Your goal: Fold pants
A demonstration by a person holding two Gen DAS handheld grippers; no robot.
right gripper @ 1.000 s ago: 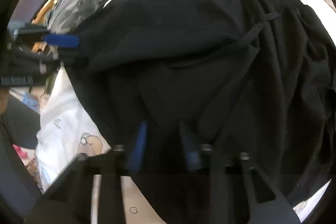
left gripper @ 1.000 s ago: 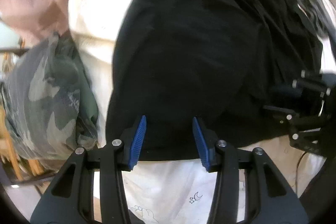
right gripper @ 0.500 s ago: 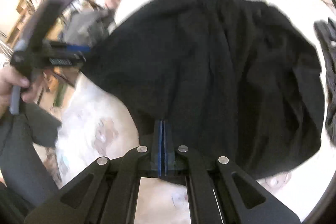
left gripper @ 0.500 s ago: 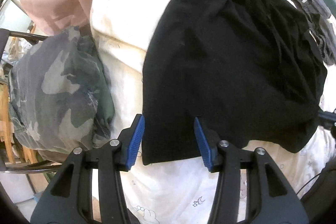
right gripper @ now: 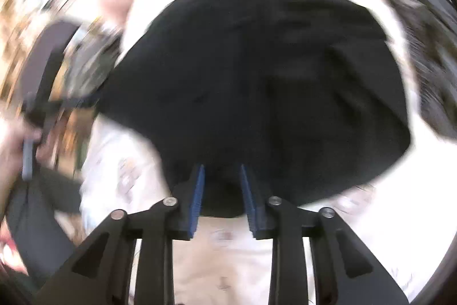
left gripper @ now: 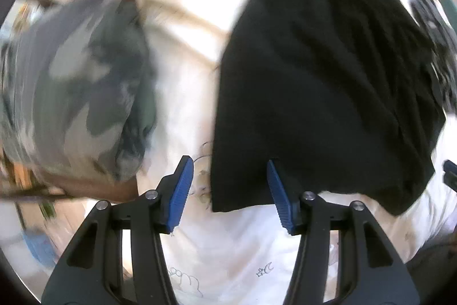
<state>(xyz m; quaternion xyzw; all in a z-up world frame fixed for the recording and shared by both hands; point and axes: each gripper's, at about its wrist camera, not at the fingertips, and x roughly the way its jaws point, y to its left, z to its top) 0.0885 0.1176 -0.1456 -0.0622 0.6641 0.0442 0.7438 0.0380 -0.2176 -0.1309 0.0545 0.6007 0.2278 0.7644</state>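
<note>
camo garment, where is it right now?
Left wrist view, left side: the camo garment lies bunched at the white sheet's left edge, apart from the black pants to its right. Too blurred to pick out in the right view.

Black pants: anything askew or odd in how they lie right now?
Mildly. The black pants lie folded on the white printed sheet, but the right side is bunched into wrinkles and the near edge runs uneven, dipping at one corner. Both views are motion-blurred, so finer detail is unclear. No damage visible.

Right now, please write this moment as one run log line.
black pants: folded on sheet | left gripper: opening, empty | right gripper: opening, released
</note>
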